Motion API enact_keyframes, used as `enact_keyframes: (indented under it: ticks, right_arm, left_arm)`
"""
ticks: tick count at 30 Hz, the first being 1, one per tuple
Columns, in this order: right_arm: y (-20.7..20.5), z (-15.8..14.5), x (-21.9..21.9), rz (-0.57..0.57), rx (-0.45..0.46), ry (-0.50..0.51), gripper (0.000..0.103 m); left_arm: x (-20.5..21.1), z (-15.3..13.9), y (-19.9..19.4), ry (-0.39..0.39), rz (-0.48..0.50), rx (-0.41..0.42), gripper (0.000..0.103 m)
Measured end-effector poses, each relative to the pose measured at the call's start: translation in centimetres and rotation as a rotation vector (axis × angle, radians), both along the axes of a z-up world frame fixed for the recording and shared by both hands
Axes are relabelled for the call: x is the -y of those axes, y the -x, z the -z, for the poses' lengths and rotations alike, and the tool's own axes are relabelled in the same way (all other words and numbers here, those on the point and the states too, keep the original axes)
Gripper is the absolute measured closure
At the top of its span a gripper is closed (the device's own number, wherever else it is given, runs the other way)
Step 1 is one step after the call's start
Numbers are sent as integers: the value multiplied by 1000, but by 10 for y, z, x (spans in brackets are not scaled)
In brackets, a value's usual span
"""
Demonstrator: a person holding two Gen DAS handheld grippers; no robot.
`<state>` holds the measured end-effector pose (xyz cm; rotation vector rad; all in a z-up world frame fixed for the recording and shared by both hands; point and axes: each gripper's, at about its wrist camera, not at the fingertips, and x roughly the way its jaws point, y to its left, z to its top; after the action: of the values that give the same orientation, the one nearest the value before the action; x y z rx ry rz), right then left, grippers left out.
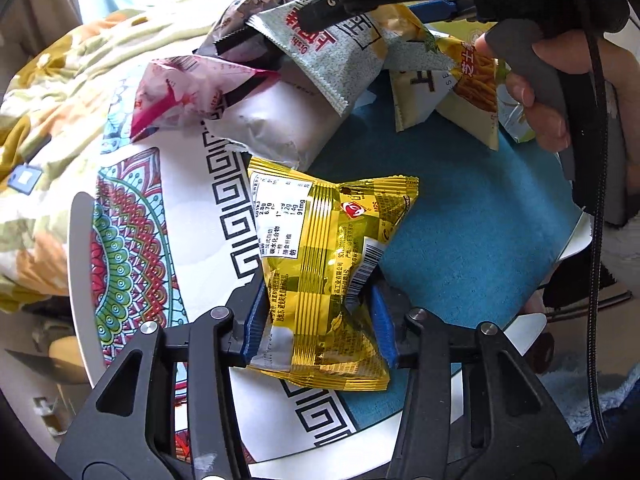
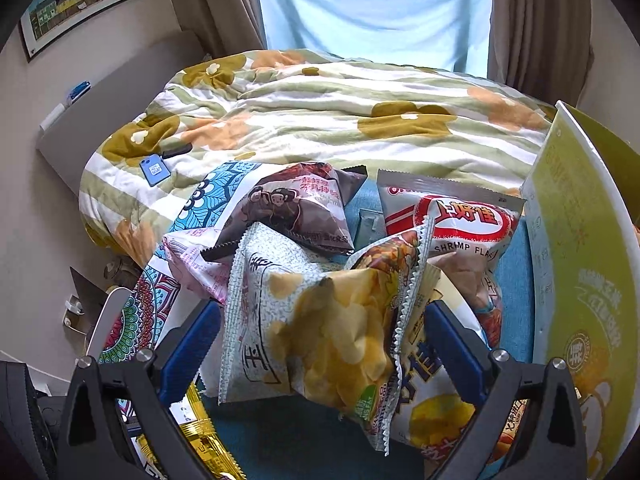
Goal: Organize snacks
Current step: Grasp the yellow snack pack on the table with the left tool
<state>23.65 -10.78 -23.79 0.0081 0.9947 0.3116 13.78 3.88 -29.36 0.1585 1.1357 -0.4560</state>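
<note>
Over patterned table point(image 1: 132, 248), left gripper point(image 1: 320, 328) tilts down, jaws pinching yellow packet point(image 1: 332, 264); right gripper point(image 2: 320, 344) seemingly spread.

The yellow snack packet point(image 1: 328, 264) hides the inner faces of the left gripper's point(image 1: 320, 332) blue pads; in the right wrist view only its corner shows, cut by the bottom edge. The potato chip bag point(image 2: 340, 332) covers the packets beneath it. The green box flap point(image 2: 576, 264) runs off the right edge. Small print on the grey monkey packet point(image 2: 296, 208) is unreadable.
</note>
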Motion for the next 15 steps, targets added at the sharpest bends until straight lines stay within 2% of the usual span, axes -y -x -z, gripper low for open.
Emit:
enact_keyframes:
  ticks: [4,7,15]
  right_arm:
    - [1,5,-7,-14,-8,55,18]
    - [2,8,-10,-22,-14,94,21]
    - [8,0,-9,1,-1,114,31]
  left_arm:
    - [-13,-2,4,6,-34,-2,62]
    - [-22,-6,3,5,-49,8,62]
    - [-26,-30,-2,-2,-64,29,62]
